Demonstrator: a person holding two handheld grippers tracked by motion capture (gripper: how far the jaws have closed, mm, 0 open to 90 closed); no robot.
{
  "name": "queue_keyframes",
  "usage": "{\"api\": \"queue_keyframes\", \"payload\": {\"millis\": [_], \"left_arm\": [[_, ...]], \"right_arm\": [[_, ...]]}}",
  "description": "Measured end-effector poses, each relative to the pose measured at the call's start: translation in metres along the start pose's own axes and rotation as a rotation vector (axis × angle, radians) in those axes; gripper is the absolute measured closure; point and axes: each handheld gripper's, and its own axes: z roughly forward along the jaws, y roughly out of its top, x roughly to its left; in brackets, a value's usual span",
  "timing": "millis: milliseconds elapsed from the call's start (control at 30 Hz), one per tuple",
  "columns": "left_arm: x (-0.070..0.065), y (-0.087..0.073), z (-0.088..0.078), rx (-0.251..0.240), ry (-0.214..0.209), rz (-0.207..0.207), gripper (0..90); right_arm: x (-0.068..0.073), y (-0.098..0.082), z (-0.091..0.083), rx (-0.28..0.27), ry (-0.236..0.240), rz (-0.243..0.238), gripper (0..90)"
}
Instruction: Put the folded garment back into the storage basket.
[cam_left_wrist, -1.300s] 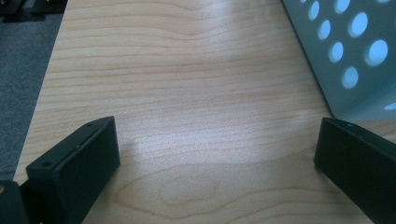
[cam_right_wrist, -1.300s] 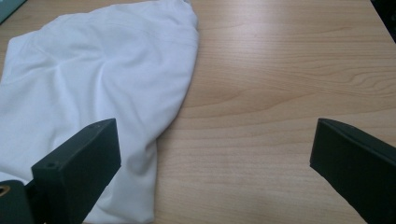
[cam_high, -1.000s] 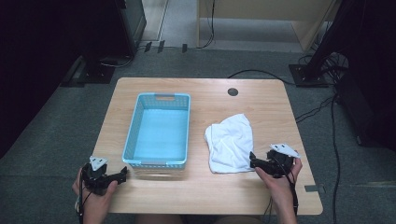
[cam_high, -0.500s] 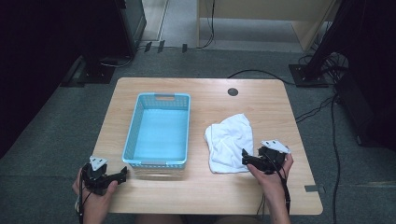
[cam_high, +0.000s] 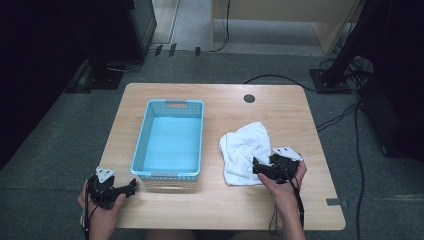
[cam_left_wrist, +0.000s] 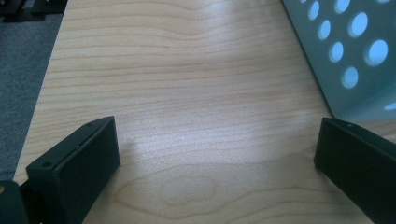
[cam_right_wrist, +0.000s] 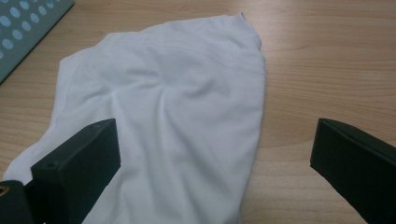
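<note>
The white cloth (cam_high: 246, 152) lies crumpled on the worktop (cam_high: 220, 210), right of the blue basket (cam_high: 170, 142). The right claw (cam_high: 256, 169) is spread wide over the cloth's near edge. The left claw (cam_high: 132, 186), also spread, hovers by the basket's near corner.

one white cloth (cam_high: 246, 150), one blue basket (cam_high: 170, 172), one table (cam_high: 210, 210), two claws

— How is the black two-jaw left gripper (cam_high: 131, 186) held?
— Low, in the left hand (cam_high: 100, 207), jaws spread wide.
— And the black right gripper (cam_high: 256, 167)?
— Jaws also wide apart, gripped by the right hand (cam_high: 284, 186), forearm reaching forward.
</note>
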Motion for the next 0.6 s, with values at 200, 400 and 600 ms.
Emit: {"api": "queue_keyframes", "payload": {"millis": [200,400,600], "left_arm": [[0.0,0.0,0.0,0.0,0.0,0.0,0.0],[0.0,0.0,0.0,0.0,0.0,0.0,0.0],[0.0,0.0,0.0,0.0,0.0,0.0,0.0]], "right_arm": [[0.009,0.003,0.007,0.004,0.009,0.0,0.8],[0.018,0.004,0.014,0.012,0.024,-0.007,0.8],[0.031,0.007,0.025,0.028,0.044,-0.008,0.8]]}}
